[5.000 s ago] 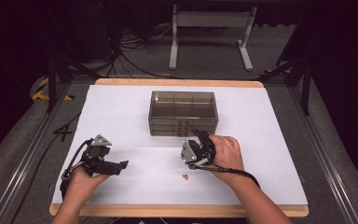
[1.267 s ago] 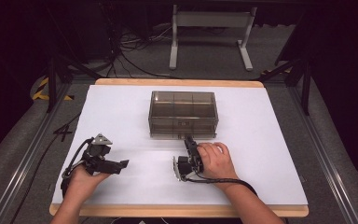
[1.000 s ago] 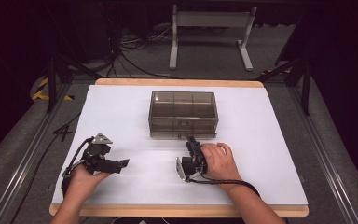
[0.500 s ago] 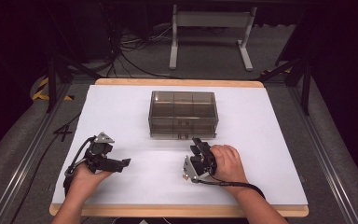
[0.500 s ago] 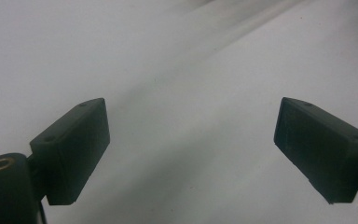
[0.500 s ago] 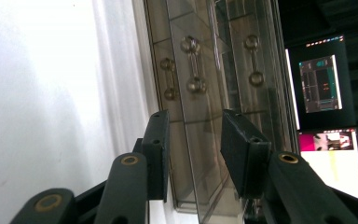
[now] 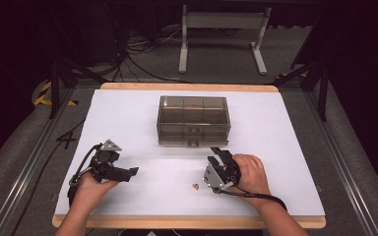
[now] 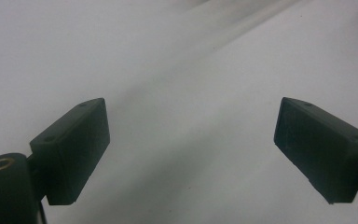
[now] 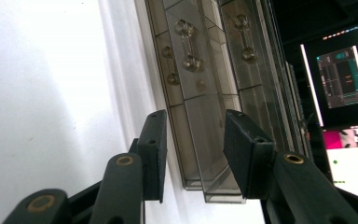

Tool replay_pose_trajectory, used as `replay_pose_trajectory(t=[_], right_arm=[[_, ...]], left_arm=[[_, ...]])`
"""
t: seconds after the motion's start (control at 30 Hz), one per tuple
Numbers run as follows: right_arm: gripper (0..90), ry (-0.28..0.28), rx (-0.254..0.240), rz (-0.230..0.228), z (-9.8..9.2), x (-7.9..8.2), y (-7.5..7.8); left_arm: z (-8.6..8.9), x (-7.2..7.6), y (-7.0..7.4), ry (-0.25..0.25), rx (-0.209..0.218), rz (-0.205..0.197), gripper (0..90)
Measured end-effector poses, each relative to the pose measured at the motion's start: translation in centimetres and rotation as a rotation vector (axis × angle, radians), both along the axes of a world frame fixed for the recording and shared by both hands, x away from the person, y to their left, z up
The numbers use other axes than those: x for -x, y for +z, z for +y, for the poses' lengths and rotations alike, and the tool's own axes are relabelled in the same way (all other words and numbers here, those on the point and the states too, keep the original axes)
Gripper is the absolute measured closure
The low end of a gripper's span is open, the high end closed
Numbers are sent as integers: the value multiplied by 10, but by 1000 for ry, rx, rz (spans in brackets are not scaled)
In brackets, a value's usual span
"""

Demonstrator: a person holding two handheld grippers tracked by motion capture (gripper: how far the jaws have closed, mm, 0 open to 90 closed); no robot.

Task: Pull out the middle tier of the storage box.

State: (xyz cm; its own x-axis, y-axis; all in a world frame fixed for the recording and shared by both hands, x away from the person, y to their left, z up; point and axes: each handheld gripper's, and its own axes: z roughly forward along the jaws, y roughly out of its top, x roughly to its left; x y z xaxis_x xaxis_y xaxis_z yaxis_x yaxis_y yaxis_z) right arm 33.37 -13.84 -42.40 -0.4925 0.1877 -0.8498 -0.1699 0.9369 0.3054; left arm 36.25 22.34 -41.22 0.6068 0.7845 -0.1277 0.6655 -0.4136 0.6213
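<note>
A smoky see-through drawer box (image 7: pixel 193 120) stands in the middle of the white table (image 7: pixel 128 113). My right gripper (image 7: pixel 220 153) lies just in front of the box's right half and points at it. In the right gripper view the right gripper (image 9: pixel 196 122) faces the box (image 9: pixel 200 84) and its drawer handles; the jaws have just been opening and nothing is between them. A tiny reddish-brown piece (image 7: pixel 195 186) lies on the table just left of that hand. My left gripper (image 7: pixel 132 172) rests at the front left, pointing right. In its own view the left gripper (image 8: pixel 191 126) is wide open over bare table.
The table's wooden front edge (image 7: pixel 187 222) runs close below both hands. A metal stand (image 7: pixel 221 29) and loose cables (image 7: pixel 138 64) sit on the floor beyond the far edge. A lit monitor (image 9: pixel 342 74) glows past the box in the right gripper view.
The right gripper has drawn back to the right from the spot where the tiny piece lies, uncovering it. Its jaws now point at the box. The left gripper has stayed put.
</note>
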Motion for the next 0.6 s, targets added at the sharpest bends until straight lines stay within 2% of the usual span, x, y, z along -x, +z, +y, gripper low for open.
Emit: replay_pose_trajectory(t=[0.3,0.53,0.57,0.6], right_arm=[[618,11,-46,57,-12,1,8],[643,39,-90,140,-21,-2,19],[643,39,-90,140,-21,-2,19],[657,46,-102,163,-24,-2,22]], left_arm=[[0,0,0,3,1,1,108],[0,1,0,3,2,2,108],[0,1,0,3,2,2,108],[0,0,0,1,1,1,108]])
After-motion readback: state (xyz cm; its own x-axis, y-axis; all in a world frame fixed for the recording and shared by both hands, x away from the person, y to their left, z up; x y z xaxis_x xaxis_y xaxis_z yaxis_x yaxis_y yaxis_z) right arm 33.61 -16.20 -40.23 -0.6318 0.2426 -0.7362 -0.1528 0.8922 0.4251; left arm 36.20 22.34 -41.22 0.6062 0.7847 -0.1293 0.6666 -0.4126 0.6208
